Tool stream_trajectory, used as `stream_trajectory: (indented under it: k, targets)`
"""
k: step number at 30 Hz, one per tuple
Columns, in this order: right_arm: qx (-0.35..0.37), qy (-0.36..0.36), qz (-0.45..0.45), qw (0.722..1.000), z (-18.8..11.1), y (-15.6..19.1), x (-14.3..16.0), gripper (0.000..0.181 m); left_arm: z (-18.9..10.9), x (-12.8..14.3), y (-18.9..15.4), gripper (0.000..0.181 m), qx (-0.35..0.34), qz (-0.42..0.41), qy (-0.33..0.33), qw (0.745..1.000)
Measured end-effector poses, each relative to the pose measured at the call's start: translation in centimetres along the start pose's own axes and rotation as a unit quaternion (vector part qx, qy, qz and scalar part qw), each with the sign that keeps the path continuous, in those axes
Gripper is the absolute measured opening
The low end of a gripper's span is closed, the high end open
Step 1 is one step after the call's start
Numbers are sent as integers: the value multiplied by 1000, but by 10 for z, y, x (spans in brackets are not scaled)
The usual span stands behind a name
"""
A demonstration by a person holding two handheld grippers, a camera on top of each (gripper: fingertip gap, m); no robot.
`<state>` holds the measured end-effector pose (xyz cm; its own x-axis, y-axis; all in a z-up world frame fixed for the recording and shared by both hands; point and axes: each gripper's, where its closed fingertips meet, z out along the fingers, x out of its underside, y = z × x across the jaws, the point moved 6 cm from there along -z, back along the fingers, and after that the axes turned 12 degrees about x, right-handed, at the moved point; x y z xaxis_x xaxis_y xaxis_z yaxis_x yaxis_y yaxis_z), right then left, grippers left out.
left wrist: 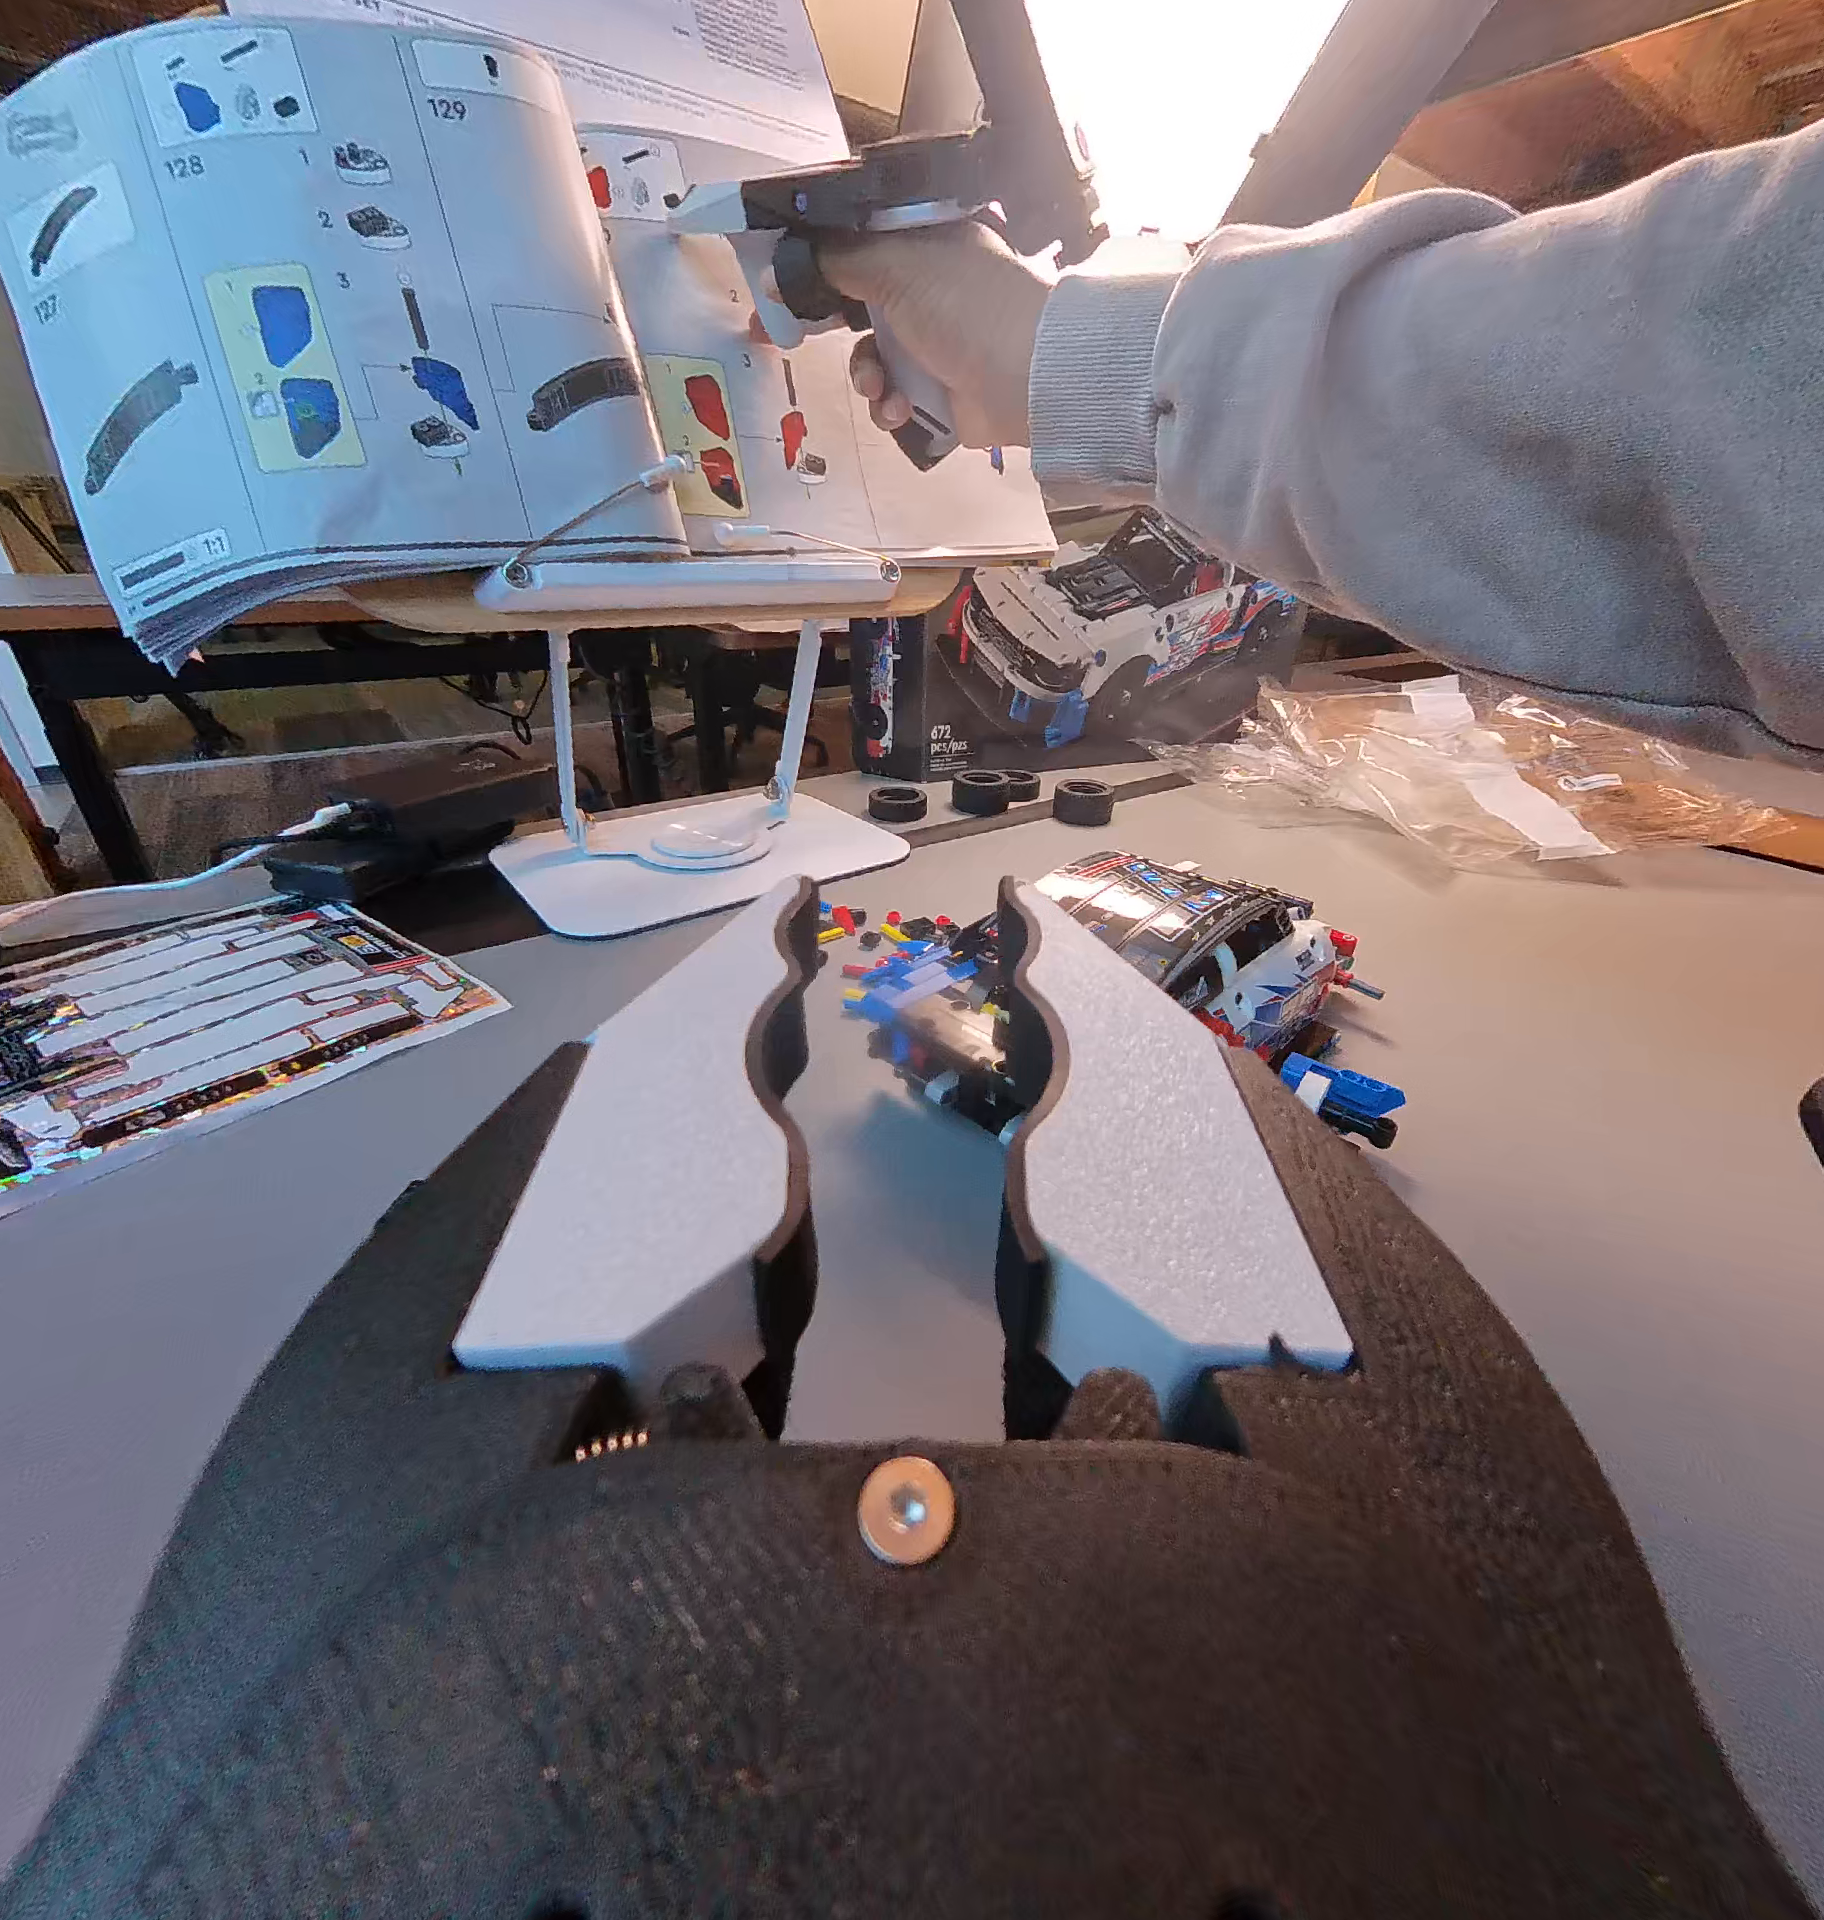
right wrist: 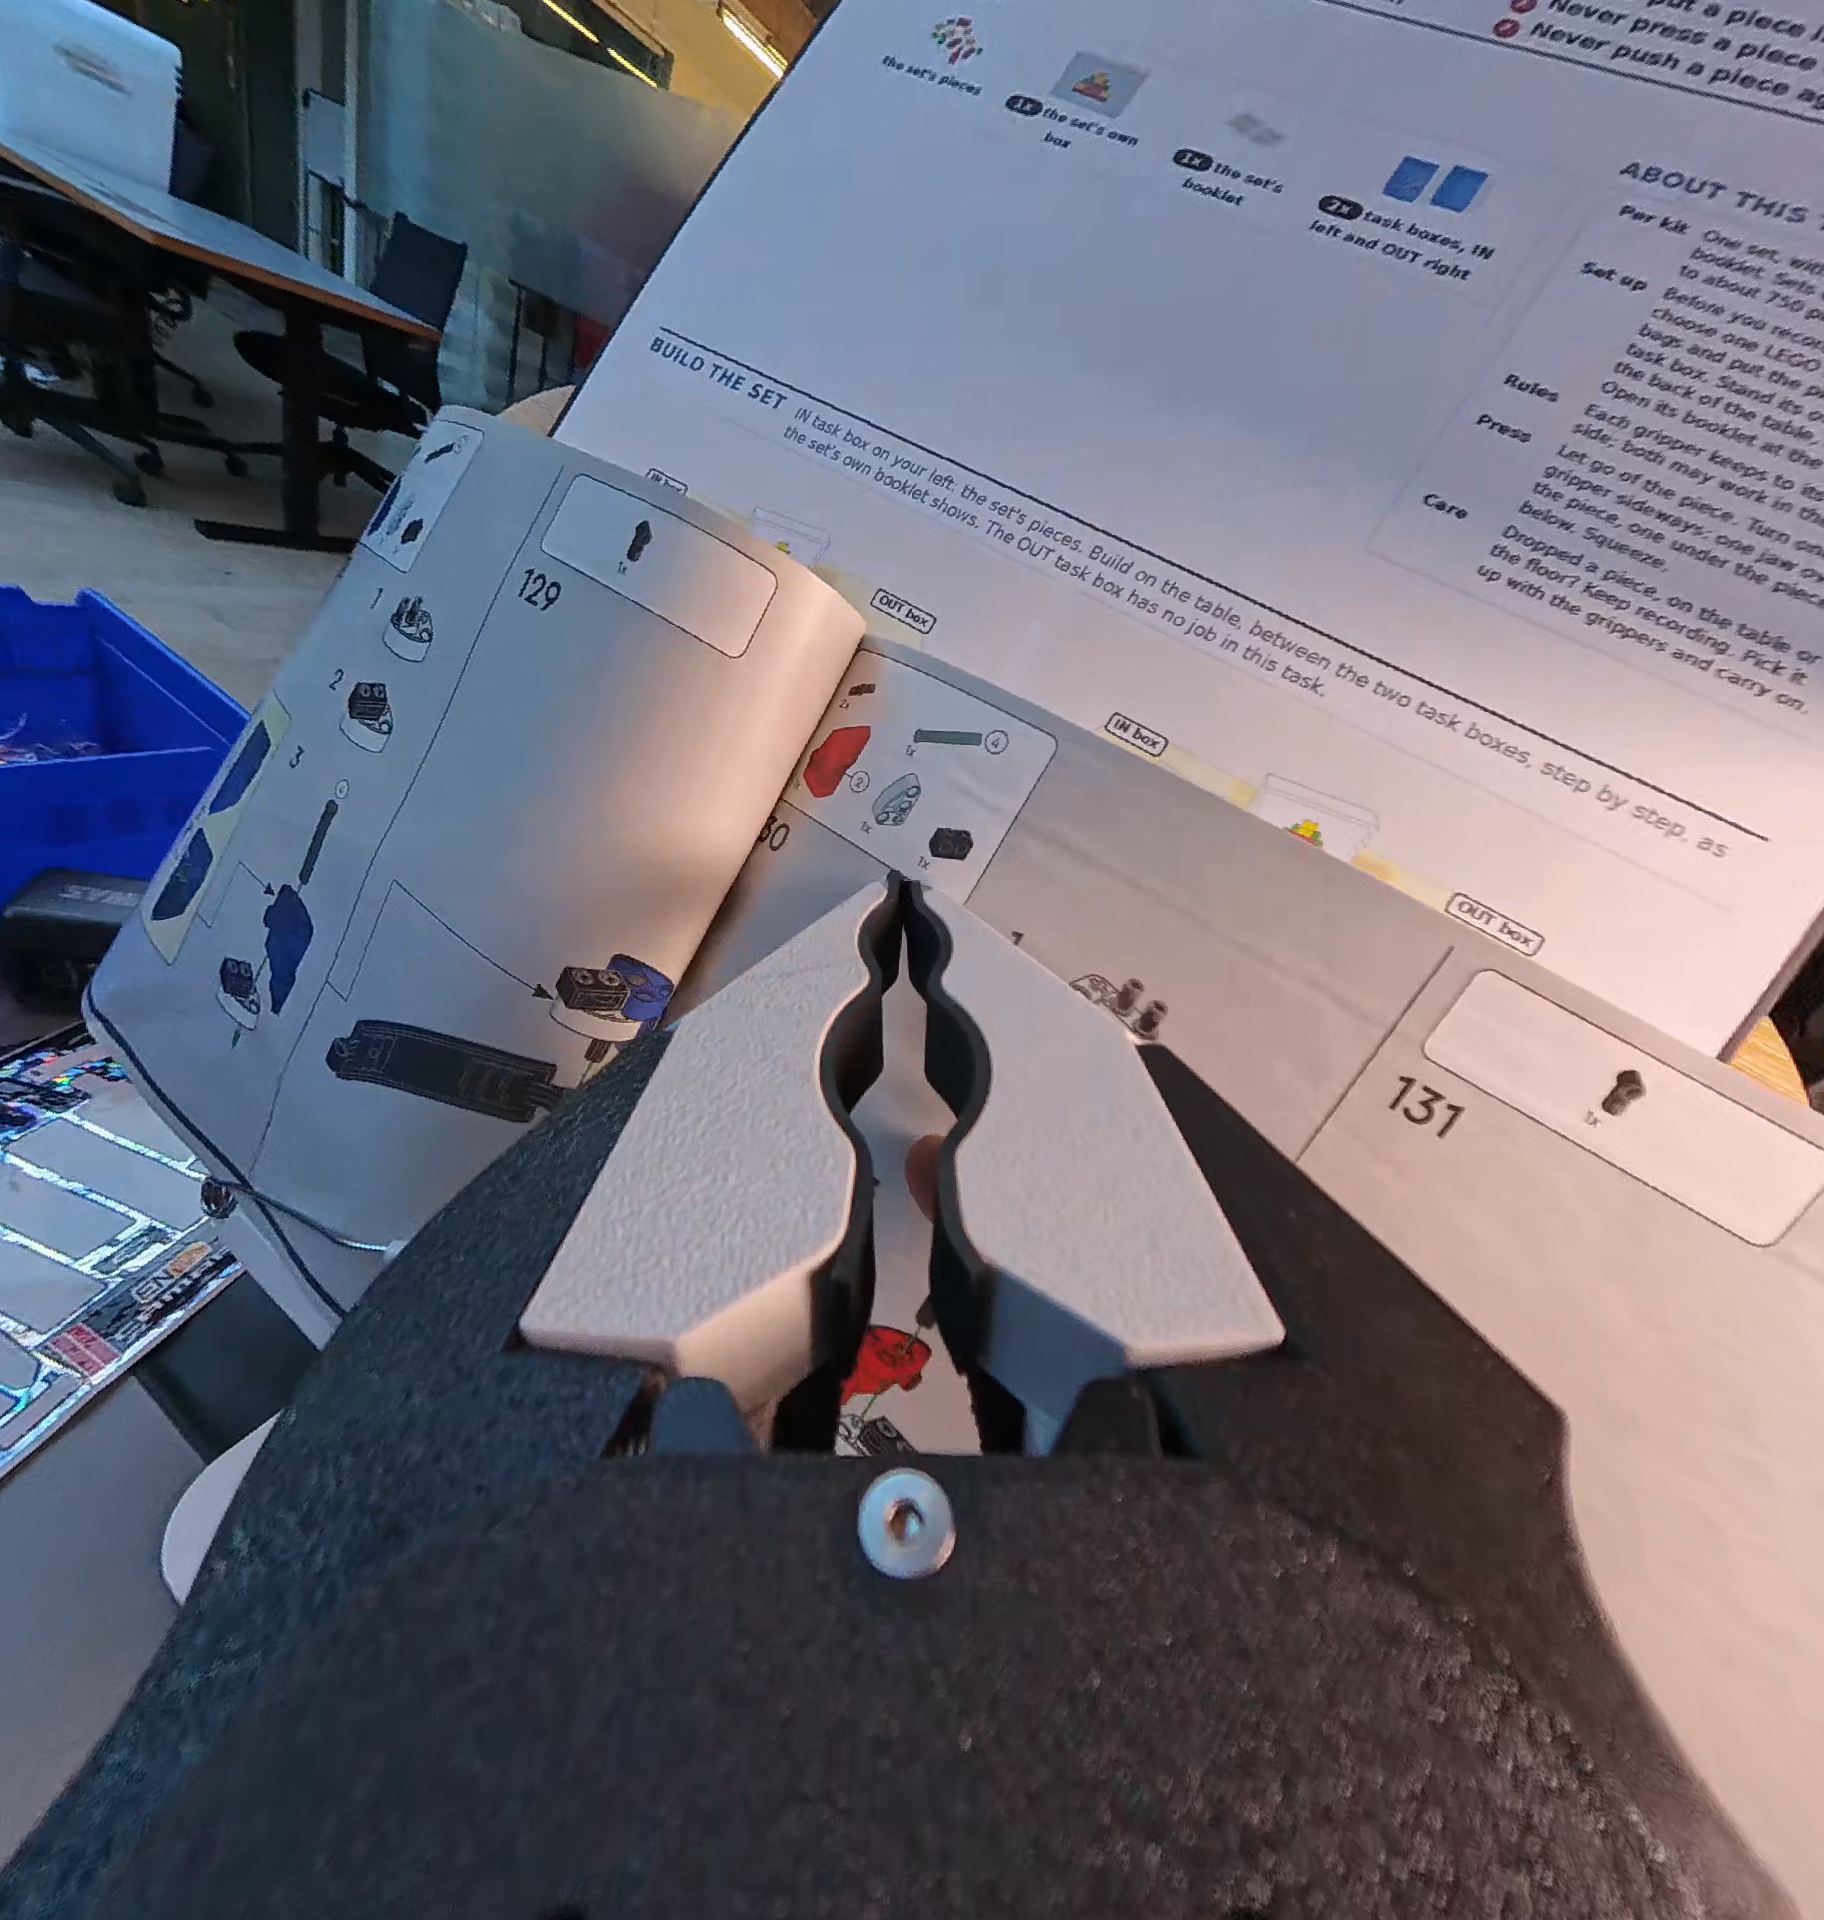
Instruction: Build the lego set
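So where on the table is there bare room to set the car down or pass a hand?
Bare grey table lies right of the left tongs, near side of the car, and between the sticker sheet and those tongs. It is crowded around the car, with loose pieces, and farther back by the tyres and bags.

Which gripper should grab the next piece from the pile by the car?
Probably the left gripper: it is open, empty and pointed at the loose pieces beside the car. The right gripper is shut, up at the booklet.
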<state>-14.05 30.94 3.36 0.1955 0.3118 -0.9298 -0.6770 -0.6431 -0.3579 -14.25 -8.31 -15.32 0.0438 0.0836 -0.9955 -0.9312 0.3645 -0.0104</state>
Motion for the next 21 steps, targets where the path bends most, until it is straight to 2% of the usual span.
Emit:
stream_trajectory:
  k: [5,8,11,14,18,21]
  targets:
    - [7,4,7,1000,-6,-9,7,0,-2,1,7,31,-13,-3,4,1000]
    - [-24,-25,31,999,-27,-1,1,0,-4,3,14,30,-28,5,16,999]
    - [-99,-42,55,993,-71,21,2,0,-4,7,21,29,-34,-1,35,999]
    - [-171,-49,69,982,-132,42,13,0,0,12,25,22,-18,-15,59,998]
    - [-253,3,23,967,-211,60,57,11,11,16,33,20,-11,1,86,996]
    - [-287,64,-15,956,-250,62,99,18,18,16,37,19,-9,11,95,995]
